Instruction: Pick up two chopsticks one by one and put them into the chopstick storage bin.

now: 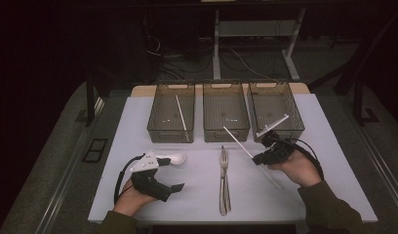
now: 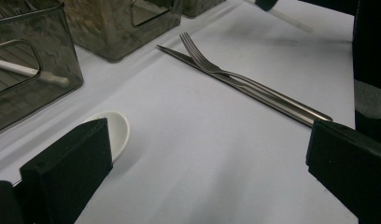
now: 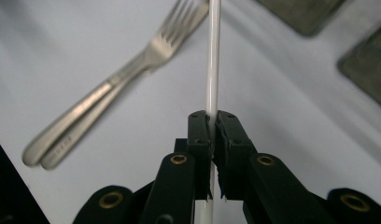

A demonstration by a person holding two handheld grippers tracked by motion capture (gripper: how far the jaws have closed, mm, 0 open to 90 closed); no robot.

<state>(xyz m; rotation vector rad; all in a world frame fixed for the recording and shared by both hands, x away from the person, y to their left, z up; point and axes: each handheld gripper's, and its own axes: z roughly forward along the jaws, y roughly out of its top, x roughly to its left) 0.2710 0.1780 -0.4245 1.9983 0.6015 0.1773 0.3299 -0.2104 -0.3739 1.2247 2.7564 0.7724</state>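
- Right tongs (image 3: 212, 126) clamped tight on thin white rod (image 3: 213, 56), smooth and round; rod slanting above white counter (image 1: 138, 126) in front of right-hand bin (image 1: 276, 109).
- Left tongs (image 1: 175, 187) spread wide, nothing between; black blocky pads.
- Steel fork (image 2: 205, 63) resting on steel knife (image 2: 254, 93), both glossy, mid-counter.
- White spoon (image 2: 117, 133), bowl half hidden behind left pad.
- Three smoky see-through bins; left bin (image 1: 171, 112) with second white rod (image 1: 181, 112).
- Rod's lower end cut off in right gripper view.
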